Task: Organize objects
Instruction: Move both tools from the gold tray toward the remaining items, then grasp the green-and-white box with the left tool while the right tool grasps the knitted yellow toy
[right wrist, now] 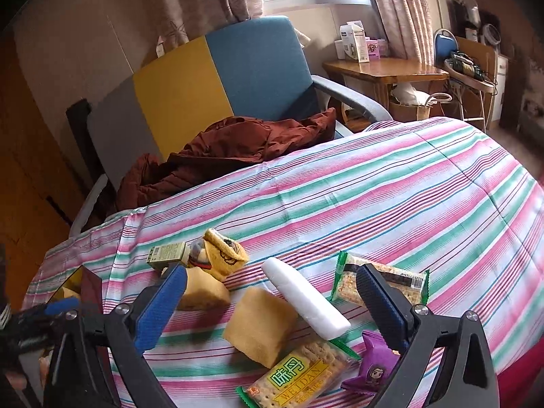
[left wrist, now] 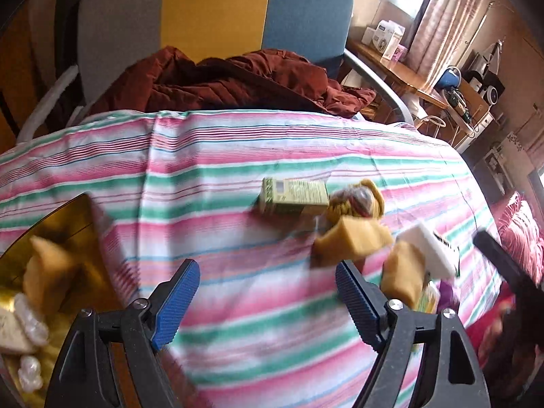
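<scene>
Snacks lie scattered on a striped cloth (right wrist: 425,183). My right gripper (right wrist: 272,290) hangs open above a yellow cake piece (right wrist: 260,323) and a white foam block (right wrist: 306,299). A Weidan cracker pack (right wrist: 302,374), a second cracker pack (right wrist: 346,285), a purple packet (right wrist: 372,372), another cake piece (right wrist: 202,290), a green box (right wrist: 166,255) and a yellow pouch (right wrist: 224,255) lie around it. My left gripper (left wrist: 267,285) is open over bare cloth, with a cake piece (left wrist: 352,243) just past its right finger. The green box (left wrist: 294,195) lies farther ahead.
A gold tray (left wrist: 73,217) holding cake pieces and wrapped sweets sits at the table's left. A chair (right wrist: 217,78) with a dark red jacket (right wrist: 231,149) stands behind the table. A wooden side table (right wrist: 384,68) with boxes is at the back right.
</scene>
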